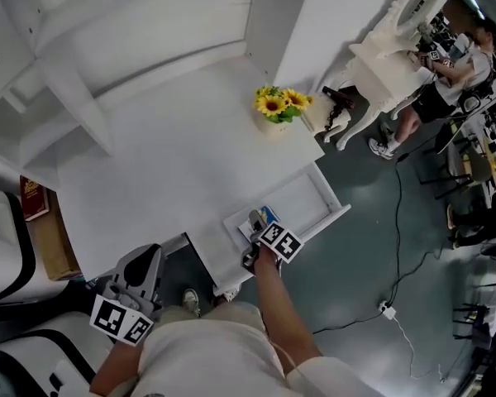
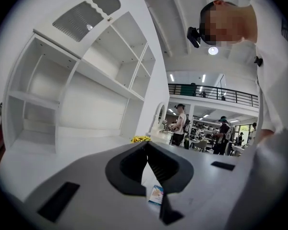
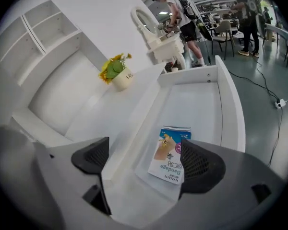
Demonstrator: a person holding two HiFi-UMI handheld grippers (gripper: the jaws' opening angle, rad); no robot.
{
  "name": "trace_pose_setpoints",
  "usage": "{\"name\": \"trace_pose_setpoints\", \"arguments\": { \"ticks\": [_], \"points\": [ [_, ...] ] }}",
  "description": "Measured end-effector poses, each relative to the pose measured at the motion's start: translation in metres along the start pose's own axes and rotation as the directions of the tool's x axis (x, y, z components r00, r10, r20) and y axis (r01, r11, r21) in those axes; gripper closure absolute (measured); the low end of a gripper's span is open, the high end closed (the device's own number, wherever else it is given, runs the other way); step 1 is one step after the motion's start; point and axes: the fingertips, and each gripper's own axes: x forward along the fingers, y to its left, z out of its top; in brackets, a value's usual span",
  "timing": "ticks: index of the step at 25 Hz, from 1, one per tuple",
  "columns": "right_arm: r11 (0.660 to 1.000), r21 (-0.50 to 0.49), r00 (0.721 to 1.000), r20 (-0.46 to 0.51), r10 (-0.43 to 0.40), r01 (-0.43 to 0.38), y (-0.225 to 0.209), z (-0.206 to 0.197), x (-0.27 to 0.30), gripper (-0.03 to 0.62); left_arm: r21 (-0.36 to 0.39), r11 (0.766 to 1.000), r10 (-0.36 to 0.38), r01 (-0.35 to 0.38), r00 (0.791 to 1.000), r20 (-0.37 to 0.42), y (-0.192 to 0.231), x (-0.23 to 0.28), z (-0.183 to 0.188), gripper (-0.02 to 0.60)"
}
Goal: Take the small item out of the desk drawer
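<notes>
Bandage box lies flat on the bottom of the open drawer of the white counter. The right claw hangs over it, spread wide and empty, with the box below its right jaw. The left claw is pressed together on nothing, held low off the counter's near edge.
</notes>
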Motion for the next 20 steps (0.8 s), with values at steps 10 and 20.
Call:
{"name": "trace_pose_setpoints", "arguments": {
  "ticks": [10,20],
  "points": [
    [0.984,0.012,0.981,-0.087,-0.174,0.176,-0.038,-0.018,0.055,0.132,-0.004,0.994,0.112,-0.113,0.993,-0.027,0.020,-0.015,-0.005,0.565],
    [0.950,-0.025,0.934,-0.176,-0.312,0.313,-0.069,-0.035,0.077,0.131,-0.022,0.986,0.166,-0.167,0.985,-0.056,0.025,-0.024,-0.016,0.565]
  ]
}}
